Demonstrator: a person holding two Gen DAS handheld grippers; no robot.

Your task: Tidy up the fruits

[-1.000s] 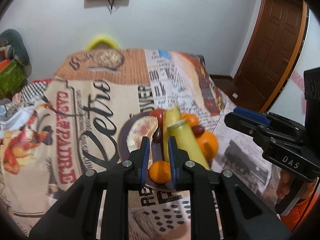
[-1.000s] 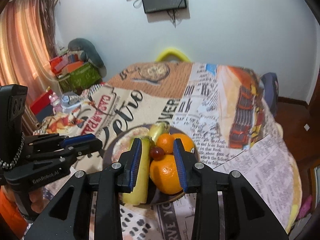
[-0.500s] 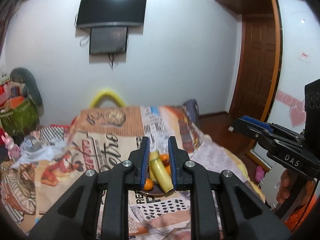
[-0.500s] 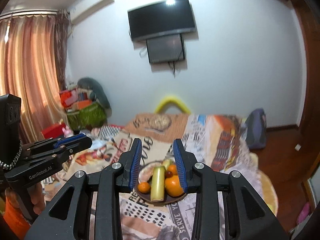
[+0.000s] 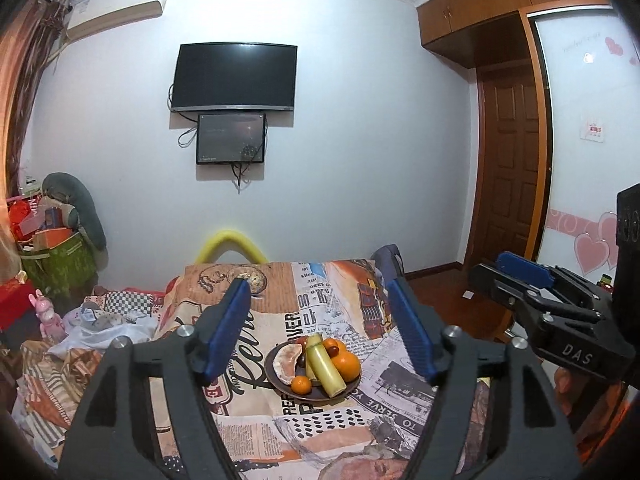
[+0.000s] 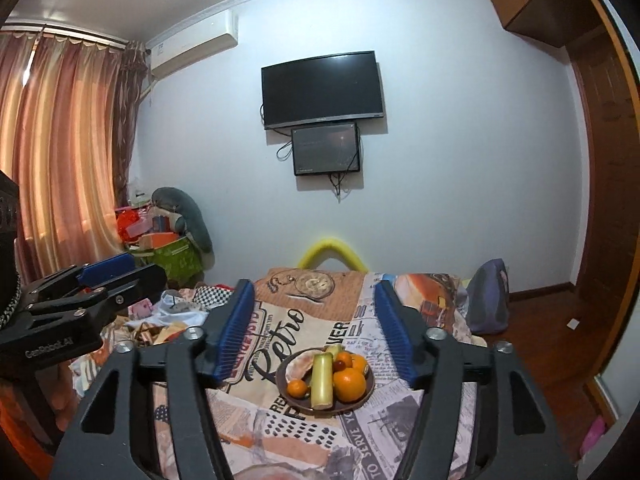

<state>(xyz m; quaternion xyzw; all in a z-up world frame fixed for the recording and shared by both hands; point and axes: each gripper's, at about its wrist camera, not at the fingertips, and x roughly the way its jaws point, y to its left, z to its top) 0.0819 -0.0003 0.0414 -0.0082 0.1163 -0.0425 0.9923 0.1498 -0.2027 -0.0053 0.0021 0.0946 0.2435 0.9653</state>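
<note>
1. Left gripper (image 5: 319, 330) held up above the near side of the scene, jaws spread wide and released, nothing between them.
2. Right gripper (image 6: 316, 326) at similar height, jaws also spread wide and released, grasping nothing.
3. Dark round plate (image 6: 283, 385) resting on the tabletop (image 6: 404, 420), which is covered by a cloth with newspaper print; well apart from both grippers, seen through the gap of each.
4. On the plate: a long pale yellow-green fruit (image 6: 322, 381) lying in the middle, pointing near to far.
5. Big orange (image 6: 349, 385) touching its right side, small orange (image 6: 297, 389) just left of its near end.
6. Pale fruit slice (image 5: 287, 362) on the left part of the plate, more small oranges and dark red round fruits (image 6: 339, 365) at the far side.
7. Black screen (image 6: 322, 95) on the far wall, smaller screen (image 6: 325, 153) just under it.
8. Curtain (image 6: 52, 168) at far left, wooden door (image 5: 508, 168) at far right.
</note>
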